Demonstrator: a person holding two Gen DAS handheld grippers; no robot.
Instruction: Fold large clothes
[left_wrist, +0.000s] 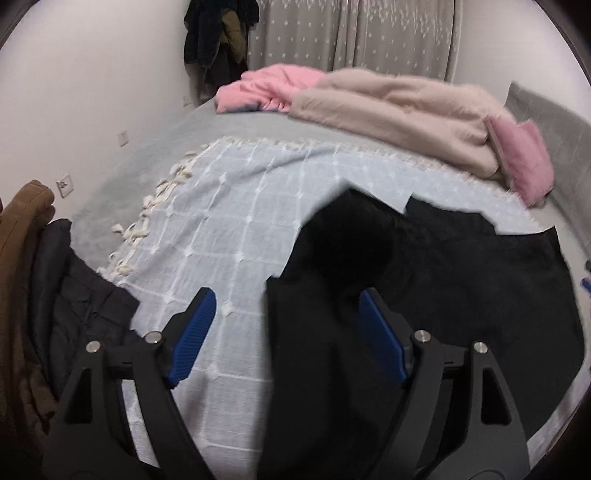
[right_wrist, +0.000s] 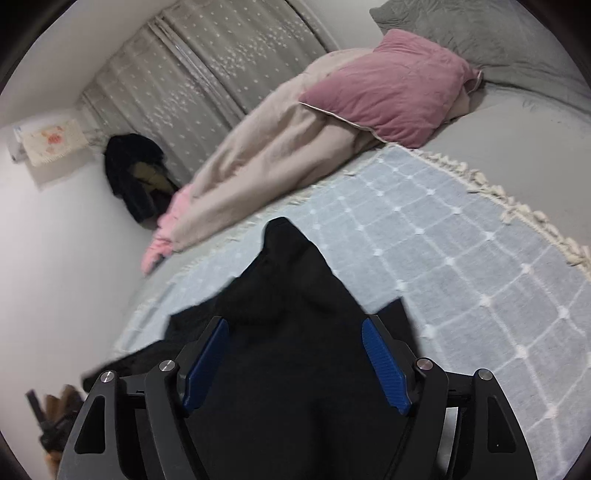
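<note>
Black garment (left_wrist: 424, 280) lies spread on the light blue checked blanket (left_wrist: 229, 221) on the bed, partly bunched with a raised fold toward the middle. Left gripper (left_wrist: 286, 332) hangs over the garment's left edge, jaws wide apart, nothing between them: its right blue pad (left_wrist: 382, 343) is over black fabric, its left pad over bare blanket. Contact with the cloth cannot be told.

In the right wrist view the black garment (right_wrist: 295, 332) fills the space under and ahead of the right gripper (right_wrist: 295, 363), its peaked fold pointing away from the camera. Right gripper's jaws also spread wide, gripping nothing; fabric lies between and below the fingers.

Behind the blanket: beige duvet (left_wrist: 399, 110), pink blanket (left_wrist: 269, 88), pink pillow (right_wrist: 391, 88). Brown coat (left_wrist: 18, 258) and dark jacket (left_wrist: 74, 288) are piled at the left bed edge, just beside the left gripper. Star-print curtain (right_wrist: 207, 62) at the back.
</note>
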